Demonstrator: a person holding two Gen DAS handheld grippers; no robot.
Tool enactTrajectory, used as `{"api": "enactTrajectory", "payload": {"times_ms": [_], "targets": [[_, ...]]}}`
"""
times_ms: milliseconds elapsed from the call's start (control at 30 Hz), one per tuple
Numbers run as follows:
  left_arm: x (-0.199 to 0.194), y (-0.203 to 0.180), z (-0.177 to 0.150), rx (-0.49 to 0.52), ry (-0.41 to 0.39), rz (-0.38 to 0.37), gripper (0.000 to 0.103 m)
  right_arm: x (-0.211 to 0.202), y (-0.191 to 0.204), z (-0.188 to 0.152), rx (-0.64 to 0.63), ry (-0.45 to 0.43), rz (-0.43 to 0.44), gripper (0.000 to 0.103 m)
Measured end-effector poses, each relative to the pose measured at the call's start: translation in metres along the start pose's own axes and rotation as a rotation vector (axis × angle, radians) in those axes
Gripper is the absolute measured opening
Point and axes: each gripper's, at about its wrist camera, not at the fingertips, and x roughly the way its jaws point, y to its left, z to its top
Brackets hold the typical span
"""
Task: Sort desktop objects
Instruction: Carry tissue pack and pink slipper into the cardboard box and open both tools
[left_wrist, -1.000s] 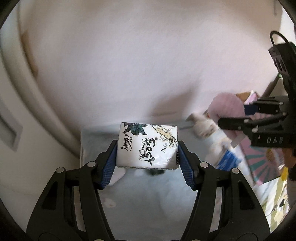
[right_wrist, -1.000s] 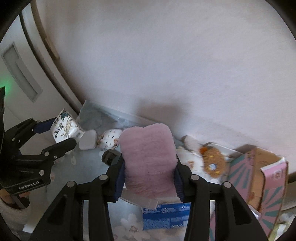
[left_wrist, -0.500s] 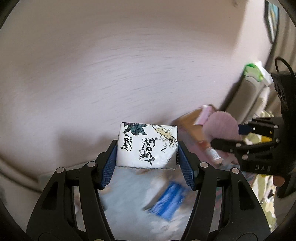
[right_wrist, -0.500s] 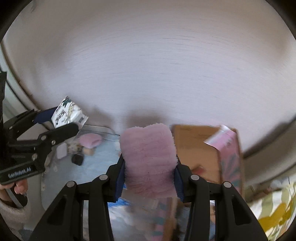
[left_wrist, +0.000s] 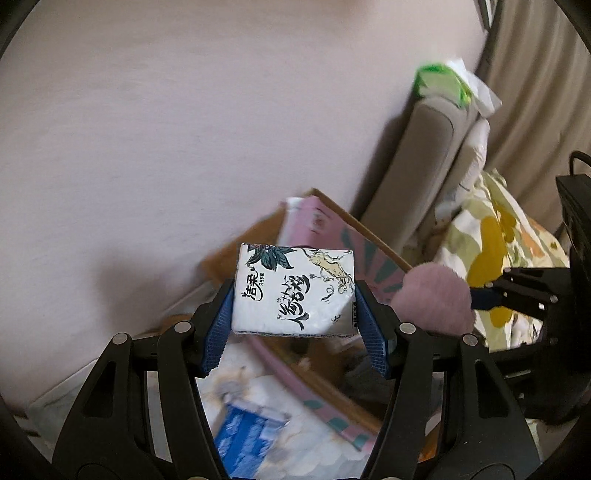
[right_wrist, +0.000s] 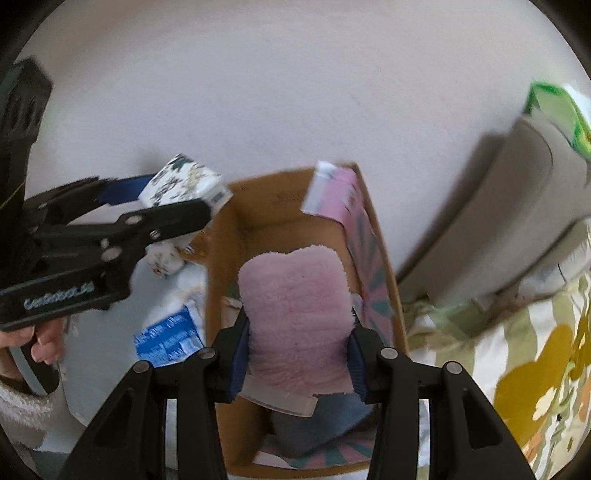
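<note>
My left gripper (left_wrist: 293, 317) is shut on a white tissue pack (left_wrist: 293, 291) with black script and leaf drawings, held in the air over the desk near the left wall of an open cardboard box (left_wrist: 343, 391). It also shows in the right wrist view (right_wrist: 181, 184). My right gripper (right_wrist: 297, 354) is shut on a pink fluffy pad (right_wrist: 295, 317), held above the inside of the cardboard box (right_wrist: 218, 295). The pink pad also shows at the right of the left wrist view (left_wrist: 432, 302).
A blue packet (right_wrist: 168, 341) and a small floral pouch (right_wrist: 162, 260) lie on the light desk mat left of the box. A pink flap (right_wrist: 343, 199) stands at the box's far side. A grey headboard (right_wrist: 517, 221) and floral bedding (right_wrist: 535, 369) are right.
Both grippers have swung to the right with their loads, from over the desk mat to the cardboard box. The pink pad is now over the box's inside.
</note>
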Motion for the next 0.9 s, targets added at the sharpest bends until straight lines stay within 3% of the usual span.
{"api": "enactTrajectory", "payload": {"times_ms": [300,500,800,867,900], "targets": [[0.076,-0.033,0.008,0.036,0.105,-0.005,0.059,0.032,-0.022,-0.021,0.035,0.061,0.009,0.042],[0.104,-0.048,0.007,0.066,0.148,0.004,0.059,0.042,-0.027,-0.029,0.048,0.084,0.045,0.042],[0.11,-0.057,0.006,0.099,0.165,0.025,0.059,0.041,-0.029,-0.034,0.05,0.088,0.071,0.042],[0.108,-0.058,0.007,0.102,0.164,0.043,0.06,0.041,-0.029,-0.033,0.056,0.086,0.071,0.045],[0.108,-0.057,0.008,0.097,0.166,0.05,0.066,0.042,-0.029,-0.034,0.057,0.093,0.073,0.05]]}}
